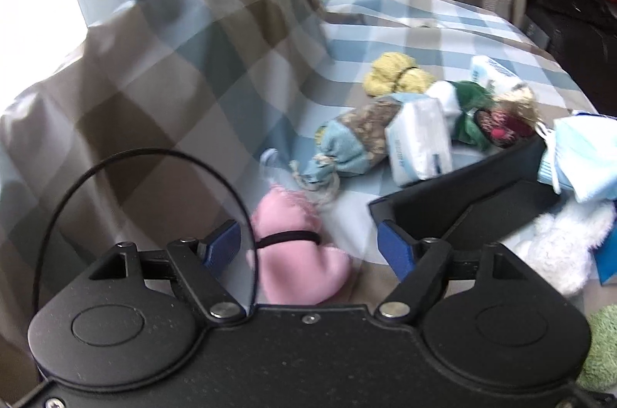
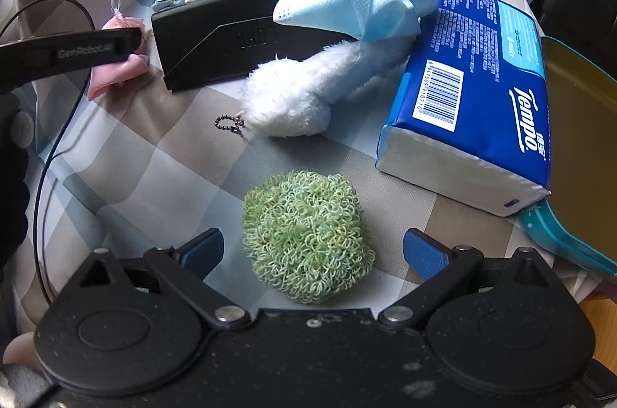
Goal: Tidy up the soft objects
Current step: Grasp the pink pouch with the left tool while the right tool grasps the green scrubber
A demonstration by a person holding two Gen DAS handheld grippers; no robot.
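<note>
Green scrubber [image 2: 308,238] between open gripper [image 2: 314,253]

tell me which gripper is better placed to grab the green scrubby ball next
Right. The green scrubby ball lies directly between the open right gripper, untouched. The left gripper sits over by the pink pouch, jaws open around it.
</note>
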